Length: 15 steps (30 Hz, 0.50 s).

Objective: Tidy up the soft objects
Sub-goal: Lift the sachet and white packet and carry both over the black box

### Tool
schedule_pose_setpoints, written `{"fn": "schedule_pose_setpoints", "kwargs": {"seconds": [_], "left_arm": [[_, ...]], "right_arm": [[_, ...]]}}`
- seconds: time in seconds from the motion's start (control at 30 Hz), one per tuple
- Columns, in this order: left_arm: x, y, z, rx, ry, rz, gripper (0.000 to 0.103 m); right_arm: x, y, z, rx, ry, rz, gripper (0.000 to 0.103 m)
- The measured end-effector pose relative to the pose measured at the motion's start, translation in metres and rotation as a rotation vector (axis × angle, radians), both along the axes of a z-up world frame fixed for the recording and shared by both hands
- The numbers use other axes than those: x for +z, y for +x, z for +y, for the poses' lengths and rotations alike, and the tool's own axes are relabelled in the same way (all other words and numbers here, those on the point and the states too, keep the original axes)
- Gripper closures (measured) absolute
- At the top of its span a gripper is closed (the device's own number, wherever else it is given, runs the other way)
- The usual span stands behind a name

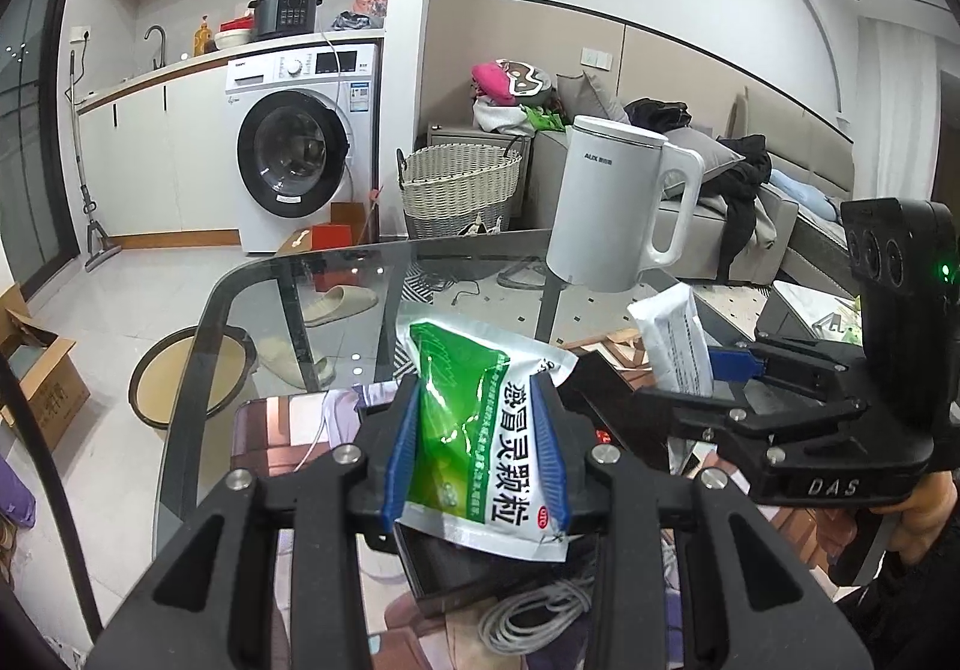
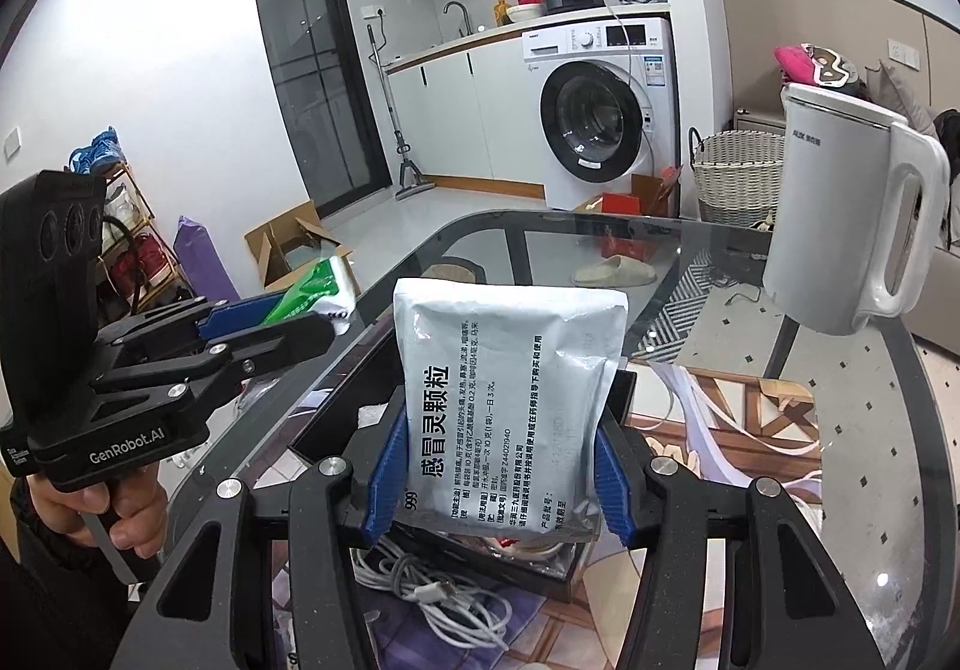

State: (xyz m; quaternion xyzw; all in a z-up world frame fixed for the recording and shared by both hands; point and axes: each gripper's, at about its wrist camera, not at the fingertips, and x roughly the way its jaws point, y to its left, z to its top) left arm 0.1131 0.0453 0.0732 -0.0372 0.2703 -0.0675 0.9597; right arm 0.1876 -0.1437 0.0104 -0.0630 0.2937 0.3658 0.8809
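Note:
My left gripper (image 1: 477, 448) is shut on a green and white medicine sachet (image 1: 474, 418) and holds it upright above the glass table (image 1: 288, 274). My right gripper (image 2: 498, 466) is shut on a white sachet with black print (image 2: 510, 400), also held upright above the table. In the left wrist view the right gripper (image 1: 714, 370) shows at the right with the white sachet (image 1: 675, 346). In the right wrist view the left gripper (image 2: 270, 322) shows at the left with the green sachet (image 2: 312, 292).
A white electric kettle (image 1: 612, 208) stands at the far side of the table. A black box (image 2: 528, 556) and a coiled white cable (image 2: 432, 598) lie below the grippers. A washing machine (image 1: 300, 153), a wicker basket (image 1: 459, 184) and a sofa (image 1: 750, 190) stand beyond.

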Motion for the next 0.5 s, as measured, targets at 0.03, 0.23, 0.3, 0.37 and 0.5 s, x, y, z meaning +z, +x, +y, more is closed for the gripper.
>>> {"fn": "schedule_pose_setpoints", "kwargs": {"seconds": [0.03,0.23,0.3,0.37,0.5], "left_arm": [[-0.001,0.002,0.001,-0.002,-0.001,0.001,0.069],[-0.015,0.015,0.001,0.002,0.005,0.026,0.069],[-0.021,0.019,-0.001,-0.004,0.023,0.035,0.069],[-0.024,0.021,-0.002,-0.003,0.031,0.032,0.069],[-0.030,0.026,-0.003,-0.001,0.024,0.042,0.069]], "right_arm": [[-0.002,0.002,0.001,-0.002,-0.002,0.005,0.049],[-0.015,0.011,0.012,-0.001,-0.037,0.036,0.049],[-0.020,0.012,0.016,0.009,-0.059,0.038,0.049],[-0.025,0.013,0.020,0.009,-0.078,0.042,0.049],[-0.031,0.017,0.026,0.009,-0.101,0.045,0.049]]}}
